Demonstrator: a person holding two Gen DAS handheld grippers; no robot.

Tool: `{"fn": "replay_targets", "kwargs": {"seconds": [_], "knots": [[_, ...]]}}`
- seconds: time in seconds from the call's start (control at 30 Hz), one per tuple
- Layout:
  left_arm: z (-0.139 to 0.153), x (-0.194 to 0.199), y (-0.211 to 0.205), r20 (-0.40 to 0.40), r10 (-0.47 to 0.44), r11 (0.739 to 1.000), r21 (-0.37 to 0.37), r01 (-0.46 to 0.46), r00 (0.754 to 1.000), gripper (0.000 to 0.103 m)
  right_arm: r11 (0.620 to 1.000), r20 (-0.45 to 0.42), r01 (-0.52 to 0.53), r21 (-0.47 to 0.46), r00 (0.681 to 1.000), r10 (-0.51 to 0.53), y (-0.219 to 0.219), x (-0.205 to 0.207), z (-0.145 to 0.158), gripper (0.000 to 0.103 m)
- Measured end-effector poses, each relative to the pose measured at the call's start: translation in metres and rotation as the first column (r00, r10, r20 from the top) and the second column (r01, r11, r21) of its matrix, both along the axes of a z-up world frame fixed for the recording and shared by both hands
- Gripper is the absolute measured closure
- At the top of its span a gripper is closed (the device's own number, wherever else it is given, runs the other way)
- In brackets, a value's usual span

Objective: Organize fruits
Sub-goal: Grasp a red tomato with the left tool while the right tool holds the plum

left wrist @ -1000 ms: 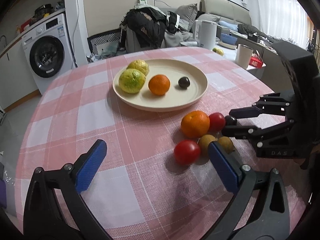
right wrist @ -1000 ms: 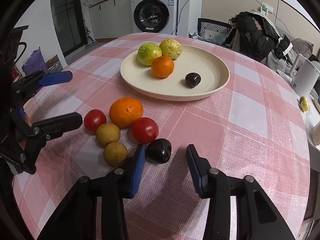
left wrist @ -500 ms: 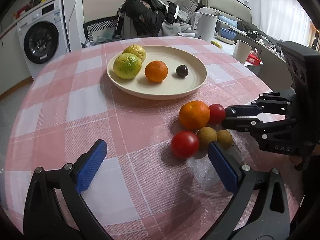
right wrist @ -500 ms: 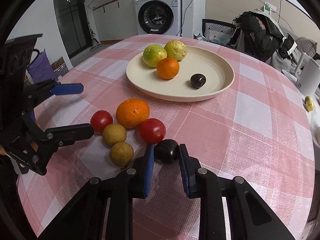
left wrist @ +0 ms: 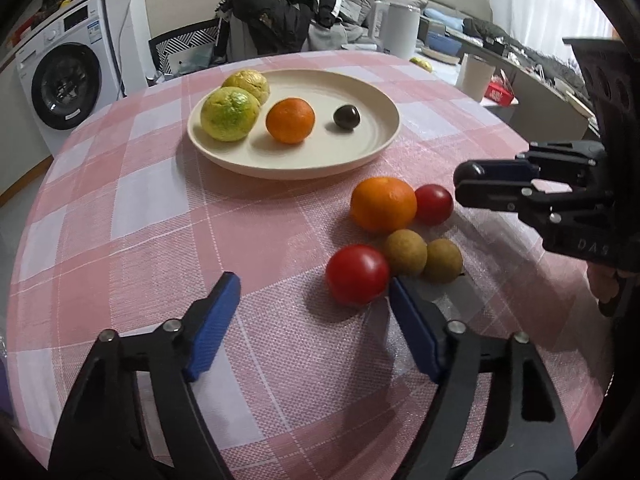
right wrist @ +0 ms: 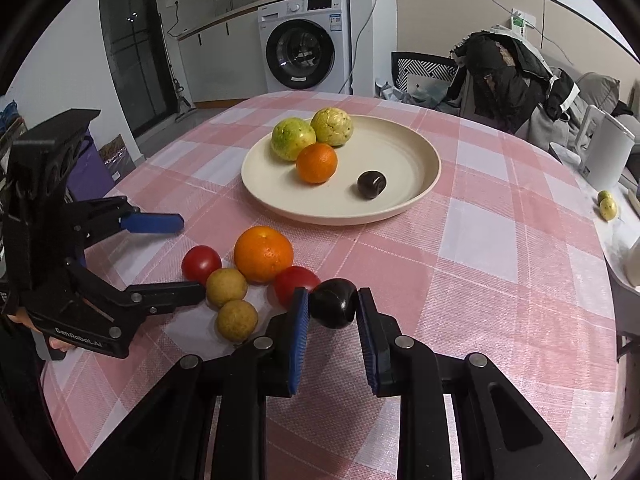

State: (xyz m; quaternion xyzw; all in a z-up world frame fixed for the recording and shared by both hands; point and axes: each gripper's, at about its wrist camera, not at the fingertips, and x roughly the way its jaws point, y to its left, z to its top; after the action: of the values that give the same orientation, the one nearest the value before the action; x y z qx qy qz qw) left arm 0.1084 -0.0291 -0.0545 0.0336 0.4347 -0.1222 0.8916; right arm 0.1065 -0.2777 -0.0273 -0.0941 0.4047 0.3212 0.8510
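A cream plate (left wrist: 384, 148) (right wrist: 424, 196) holds two yellow-green fruits, a small orange (left wrist: 290, 120) and a dark plum (right wrist: 371, 185). On the pink checked cloth lie a big orange (left wrist: 383, 208), a red tomato (left wrist: 434, 204), two small brown fruits (left wrist: 405, 252) and a nearer red tomato (left wrist: 357, 274). My left gripper (left wrist: 312, 284) is closing around that nearer tomato; only its right pad is near the fruit. My right gripper (right wrist: 333, 295) is shut on a second dark plum (right wrist: 334, 312), beside the far tomato.
A washing machine (right wrist: 302, 52) stands behind the round table. A chair piled with dark clothes (left wrist: 280, 12) and a white kettle (left wrist: 398, 26) are at the back. The table's edge (right wrist: 600, 264) runs close on the right, with a side counter beyond it.
The right jaws have shut on the dark plum that lay between them. The left jaws have narrowed from wide open, and the left view has drawn closer to the near tomato.
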Motion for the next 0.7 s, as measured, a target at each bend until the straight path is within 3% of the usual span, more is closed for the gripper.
{"fn": "replay_targets", "kwargs": {"seconds": [0.3, 0.53, 0.6, 0.7], "knots": [[0.000, 0.001, -0.011, 0.001, -0.054, 0.998, 0.011, 0.054, 0.999, 0.057, 1.000, 0.002, 0.004, 0.000, 1.000, -0.004, 0.000, -0.001, 0.001, 0.078], [0.000, 0.000, -0.014, 0.006, -0.077, 0.997, 0.005, 0.077, 0.997, 0.066, 1.000, -0.001, 0.008, 0.002, 1.000, -0.008, -0.001, 0.001, 0.001, 0.078], [0.001, 0.000, -0.014, 0.007, -0.081, 0.997, 0.002, 0.081, 0.997, 0.074, 1.000, -0.002, 0.008, 0.005, 1.000, -0.008, -0.001, 0.001, 0.001, 0.078], [0.001, -0.001, -0.013, 0.008, -0.080, 0.997, -0.004, 0.080, 0.997, 0.075, 1.000, -0.004, 0.011, 0.005, 1.000, -0.011, -0.001, 0.002, 0.000, 0.078]]}}
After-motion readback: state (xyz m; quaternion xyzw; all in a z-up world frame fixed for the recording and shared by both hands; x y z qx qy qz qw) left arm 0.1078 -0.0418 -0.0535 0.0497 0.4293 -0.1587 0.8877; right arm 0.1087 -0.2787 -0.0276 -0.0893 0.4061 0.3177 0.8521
